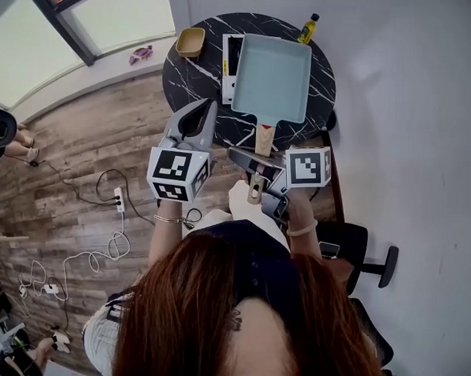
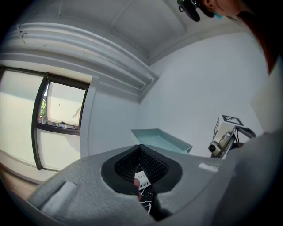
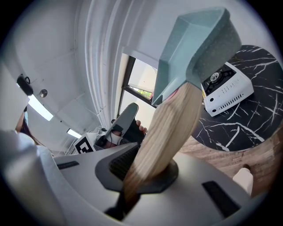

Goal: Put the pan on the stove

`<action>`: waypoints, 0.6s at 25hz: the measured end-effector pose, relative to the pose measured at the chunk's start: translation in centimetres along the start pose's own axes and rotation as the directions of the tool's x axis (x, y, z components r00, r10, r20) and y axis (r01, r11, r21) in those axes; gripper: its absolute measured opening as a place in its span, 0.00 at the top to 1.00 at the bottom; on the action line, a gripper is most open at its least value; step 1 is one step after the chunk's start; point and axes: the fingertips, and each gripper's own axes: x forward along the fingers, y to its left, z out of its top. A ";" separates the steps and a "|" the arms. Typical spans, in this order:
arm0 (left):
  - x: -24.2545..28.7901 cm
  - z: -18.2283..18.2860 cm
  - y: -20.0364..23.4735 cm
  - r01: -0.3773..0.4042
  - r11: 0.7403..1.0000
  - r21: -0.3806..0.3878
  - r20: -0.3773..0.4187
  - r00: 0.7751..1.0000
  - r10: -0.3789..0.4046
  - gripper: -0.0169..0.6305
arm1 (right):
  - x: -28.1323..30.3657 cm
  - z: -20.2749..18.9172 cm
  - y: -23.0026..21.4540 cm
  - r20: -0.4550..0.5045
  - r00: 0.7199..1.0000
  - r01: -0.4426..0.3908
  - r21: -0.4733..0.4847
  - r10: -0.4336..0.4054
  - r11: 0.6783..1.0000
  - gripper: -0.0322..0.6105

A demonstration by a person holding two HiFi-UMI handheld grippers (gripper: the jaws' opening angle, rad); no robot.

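Wood fills your right gripper (image 3: 146, 172): its jaws are clamped on the pan's handle (image 3: 166, 128) near its free end, and in the head view the gripper (image 1: 256, 171) sits just below the table (image 1: 185, 77) edge with the handle (image 1: 263, 138) running up from it. The pan (image 1: 272, 76) is a pale teal rectangle with raised walls. You carry it in the air, clear of every surface. From your head it overlaps the stove (image 1: 230, 68), of which only the left edge shows. The right gripper view makes the gap plain: the pan (image 3: 194, 48) rides high and tilted, while the white stove (image 3: 227, 90) stands well below it on the black marbled table (image 3: 247, 128). Your left gripper (image 1: 209, 107) hangs just left of the handle, near the table's edge, touching nothing. Its jaws meet at the tips and carry nothing, and its own view (image 2: 139, 148) looks over them at the pan (image 2: 161, 139) and the right gripper (image 2: 225, 137). The right gripper view also catches the left gripper (image 3: 126, 117) beyond the handle. On the table's far side, a tan bowl (image 1: 190, 41) stands left of the stove. A bottle (image 1: 308, 28) stands at the pan's far right corner. A white power strip (image 1: 119, 199) lies on the wooden floor (image 1: 87, 142) to your left.
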 end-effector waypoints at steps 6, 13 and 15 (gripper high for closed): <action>1.2 0.3 0.0 -0.005 1.000 0.010 0.008 1.000 0.005 0.96 | -0.2 1.0 -0.7 -0.005 1.000 -0.006 -0.013 0.006 1.000 0.92; 3.7 0.4 0.2 -0.015 1.000 0.013 0.002 1.000 0.015 0.96 | -0.4 2.9 -2.1 -0.021 1.000 -0.014 -0.005 0.014 1.000 0.92; 4.4 0.4 0.4 -0.017 1.000 0.013 0.000 1.000 0.017 0.96 | -0.4 3.4 -2.6 -0.026 1.000 -0.016 -0.003 0.016 1.000 0.92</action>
